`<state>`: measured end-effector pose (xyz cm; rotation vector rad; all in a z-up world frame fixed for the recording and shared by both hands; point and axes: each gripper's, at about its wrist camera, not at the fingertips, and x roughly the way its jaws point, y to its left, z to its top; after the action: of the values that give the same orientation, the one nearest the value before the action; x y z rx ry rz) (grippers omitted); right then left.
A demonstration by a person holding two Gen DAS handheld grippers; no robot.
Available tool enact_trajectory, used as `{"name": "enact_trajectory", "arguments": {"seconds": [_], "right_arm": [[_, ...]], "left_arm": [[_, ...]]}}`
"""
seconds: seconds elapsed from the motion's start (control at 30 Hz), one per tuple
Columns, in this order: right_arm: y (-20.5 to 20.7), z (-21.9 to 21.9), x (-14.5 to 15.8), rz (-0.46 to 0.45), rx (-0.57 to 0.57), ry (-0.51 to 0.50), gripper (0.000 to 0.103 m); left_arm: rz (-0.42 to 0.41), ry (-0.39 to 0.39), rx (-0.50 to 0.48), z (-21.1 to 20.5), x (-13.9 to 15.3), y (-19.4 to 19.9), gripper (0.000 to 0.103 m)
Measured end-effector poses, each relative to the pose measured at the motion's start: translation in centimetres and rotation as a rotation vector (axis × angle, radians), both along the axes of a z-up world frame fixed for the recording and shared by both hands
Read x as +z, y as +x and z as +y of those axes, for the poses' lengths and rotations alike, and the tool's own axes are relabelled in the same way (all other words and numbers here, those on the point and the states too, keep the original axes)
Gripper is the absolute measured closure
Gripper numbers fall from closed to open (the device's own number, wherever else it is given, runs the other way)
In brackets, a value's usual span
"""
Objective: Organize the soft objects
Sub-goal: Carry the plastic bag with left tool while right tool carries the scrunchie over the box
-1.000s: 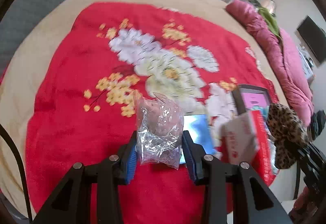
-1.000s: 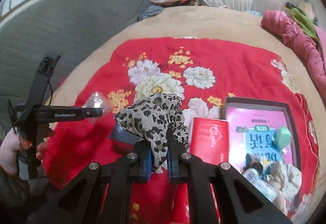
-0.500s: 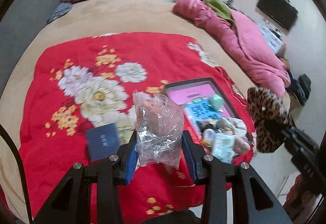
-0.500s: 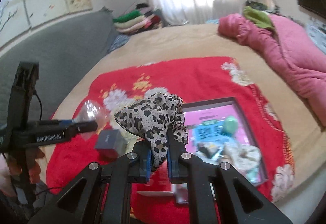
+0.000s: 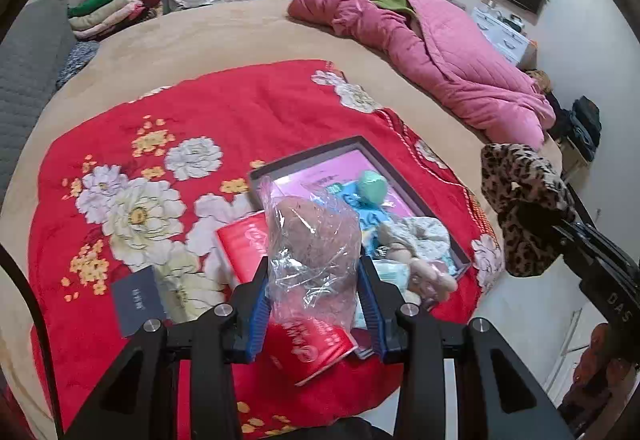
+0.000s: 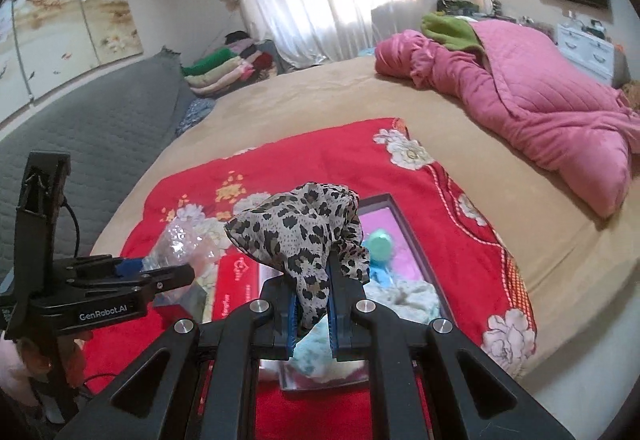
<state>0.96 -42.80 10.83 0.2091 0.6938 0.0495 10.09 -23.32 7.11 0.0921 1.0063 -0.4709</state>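
Observation:
My left gripper [image 5: 316,290] is shut on a clear crinkled plastic bag [image 5: 314,244] with a brownish soft thing inside, held above the red floral blanket [image 5: 120,312]. In the right wrist view the same bag [image 6: 180,246] shows at the left in that gripper. My right gripper [image 6: 313,304] is shut on a leopard-print cloth [image 6: 304,228], which bunches up above the jaws; it also shows as a leopard-print cloth [image 5: 520,196] at the right edge of the left wrist view. Below both lies a dark-rimmed tray [image 5: 312,156] with a pink base, holding a green ball [image 5: 372,184] and pale soft items [image 5: 416,236].
A red packet [image 5: 244,240] and a dark blue card [image 5: 138,300] lie on the blanket beside the tray. A pink quilt [image 6: 540,100] is heaped at the bed's far right, folded clothes [image 6: 224,68] at the back left, a grey padded headboard [image 6: 80,128] on the left.
Both grippers have swung to the right over the bed and risen, keeping their loads. The tray has come from the right edge to just beyond the fingers in both views.

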Motion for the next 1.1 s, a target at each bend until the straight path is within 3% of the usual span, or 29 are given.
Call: {"name": "enact_trajectory", "arguments": {"seconds": [0.53,1.1], "right_arm": [[0.4,-2.6,-2.2,0.041,-0.047,0.0,0.091],[3.5,-4.2,-6.3,0.162,-0.074,-0.079,0.09]], "left_arm": [[0.001,0.062,-0.059,-4.3,-2.0,0.3,0.062],[0.115,0.075,-0.087,-6.7,-7.1,3.2,0.062]]}}
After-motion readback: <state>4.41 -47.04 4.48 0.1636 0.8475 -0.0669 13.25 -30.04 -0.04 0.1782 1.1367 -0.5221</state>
